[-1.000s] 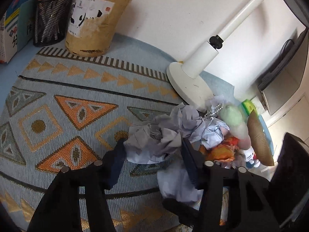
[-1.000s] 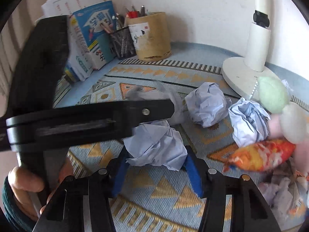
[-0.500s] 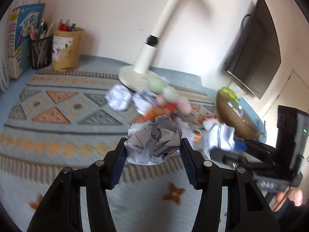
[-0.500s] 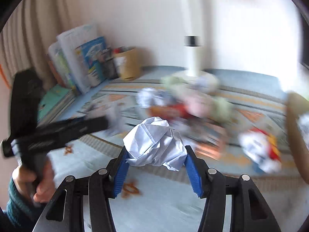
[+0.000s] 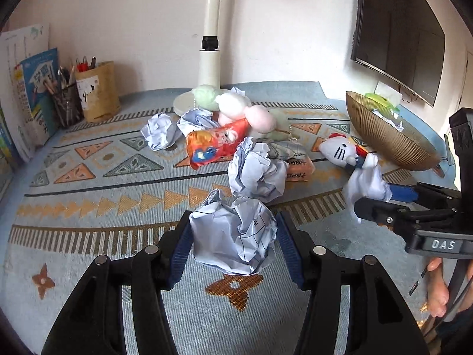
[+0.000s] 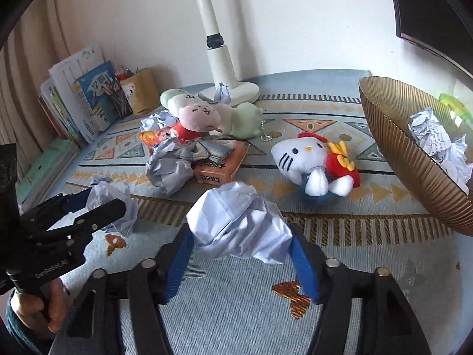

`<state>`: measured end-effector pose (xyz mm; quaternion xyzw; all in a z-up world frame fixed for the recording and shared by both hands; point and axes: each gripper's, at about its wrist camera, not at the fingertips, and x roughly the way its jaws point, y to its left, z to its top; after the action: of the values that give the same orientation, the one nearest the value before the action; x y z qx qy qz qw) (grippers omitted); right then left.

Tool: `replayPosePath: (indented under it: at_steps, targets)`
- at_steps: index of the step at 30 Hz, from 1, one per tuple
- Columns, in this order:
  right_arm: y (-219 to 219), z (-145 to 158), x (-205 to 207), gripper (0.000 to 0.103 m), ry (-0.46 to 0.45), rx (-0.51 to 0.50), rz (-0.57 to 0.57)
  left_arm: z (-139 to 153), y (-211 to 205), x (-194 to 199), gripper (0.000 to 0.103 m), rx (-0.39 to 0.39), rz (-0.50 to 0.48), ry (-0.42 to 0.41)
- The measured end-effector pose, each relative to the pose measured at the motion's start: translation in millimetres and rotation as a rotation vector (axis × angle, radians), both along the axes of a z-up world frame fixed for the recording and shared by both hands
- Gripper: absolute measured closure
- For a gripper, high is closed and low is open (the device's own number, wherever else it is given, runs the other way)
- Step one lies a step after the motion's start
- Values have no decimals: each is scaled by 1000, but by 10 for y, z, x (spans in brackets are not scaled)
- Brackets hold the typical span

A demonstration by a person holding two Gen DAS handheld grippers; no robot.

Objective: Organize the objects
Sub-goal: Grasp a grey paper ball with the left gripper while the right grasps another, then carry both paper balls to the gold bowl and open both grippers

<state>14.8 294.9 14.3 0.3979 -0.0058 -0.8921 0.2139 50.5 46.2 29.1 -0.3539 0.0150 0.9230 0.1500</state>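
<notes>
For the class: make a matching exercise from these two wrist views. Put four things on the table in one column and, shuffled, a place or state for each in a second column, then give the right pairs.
Column one
1. Cat plush
2. Gold ribbed bowl
3. Ball of paper in the left gripper
4. Brown pen pot

Column two
A. Near the wall, beside the mesh pen holder
B. Squeezed between blue jaws
C. Holds crumpled paper already
D. Lying on the patterned mat, left of the bowl

Pairs: 1-D, 2-C, 3-B, 4-A
</notes>
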Motion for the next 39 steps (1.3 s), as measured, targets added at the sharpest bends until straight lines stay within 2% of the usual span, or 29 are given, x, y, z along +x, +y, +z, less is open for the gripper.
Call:
replayPosePath:
  at_steps: [9, 11, 12, 17, 21, 22, 24, 25, 29, 32, 34, 37, 39]
  targets:
    - [36, -31, 80, 28, -17, -25, 7, -18, -2, -12, 48, 8, 6, -8]
    - [38, -31, 83, 19, -16, -25, 3, -18, 0, -12, 48, 12, 0, -8]
    - [38, -28, 87, 18, -14, -26, 3, -19, 4, -12, 48, 13, -3, -9]
    - [24, -40, 79, 17, -11, -10, -4, -18, 16, -6, 48, 13, -9, -9]
    - [-10, -35, 85, 17, 18, 48, -50, -13, 11, 1, 47, 18, -15, -6]
    - [-19, -26, 97, 18, 29, 55, -50, -12, 13, 4, 47, 18, -16, -6]
    - [-50, -26, 119, 32, 39, 67, -34, -15, 16, 1, 47, 17, -17, -6]
    - [-58, -33, 120, 42, 41, 82, -37, -17, 17, 0, 47, 16, -17, -7]
    - [-101, -33, 136, 45, 53, 109, -29, -9, 6, 8, 47, 8, 0, 0]
    - [-91, -69, 84, 41, 18, 110, -28, -113, 67, -89, 35, -37, -17, -104]
    - [-63, -83, 44, 38, -8, 84, -26, -158, 136, -68, 27, -81, -39, -136]
    - [-45, -74, 58, 39, -2, 69, -25, -154, 197, 45, 27, -127, -50, -100]
    - [-63, -60, 76, 43, 15, 81, -26, -134, 209, 80, 27, -139, -42, -69]
